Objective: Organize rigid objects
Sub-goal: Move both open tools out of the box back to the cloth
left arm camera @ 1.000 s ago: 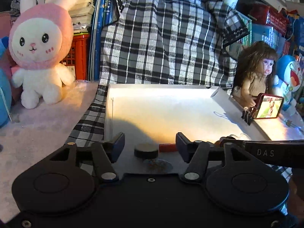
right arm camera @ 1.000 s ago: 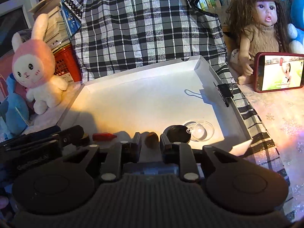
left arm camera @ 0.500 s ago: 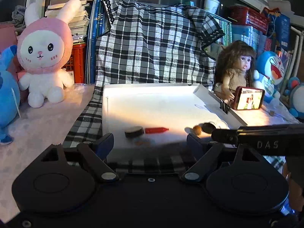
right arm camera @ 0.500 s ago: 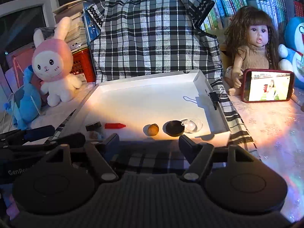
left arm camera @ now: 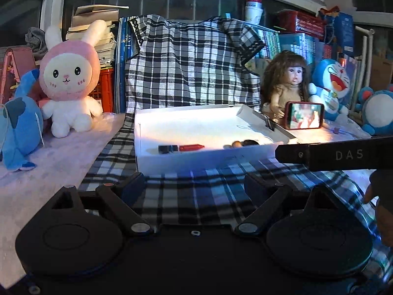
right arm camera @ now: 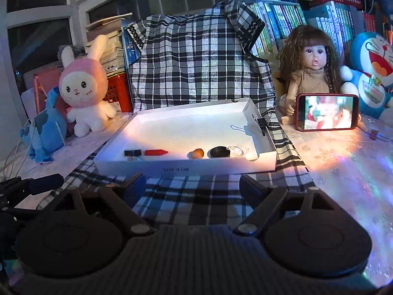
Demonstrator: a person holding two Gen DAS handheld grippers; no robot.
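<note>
A white shallow box lies on a checked cloth. Along its near side sit a black puck, a red pointed piece, a brown round piece, a black disc and a clear dome. My left gripper hangs over the cloth short of the box, jaws opening, nothing between them. My right gripper stands likewise, jaws opening and empty. The right tool's black bar crosses the left wrist view.
A pink-hooded rabbit plush and a blue plush stand at the left. A doll, a phone with a lit screen and a blue cat plush stand right of the box. Books and a draped checked cloth rise behind.
Both grippers have drawn back from the box onto the cloth and opened wide. The black puck and the brown piece that lay between their fingers now rest in the box.
</note>
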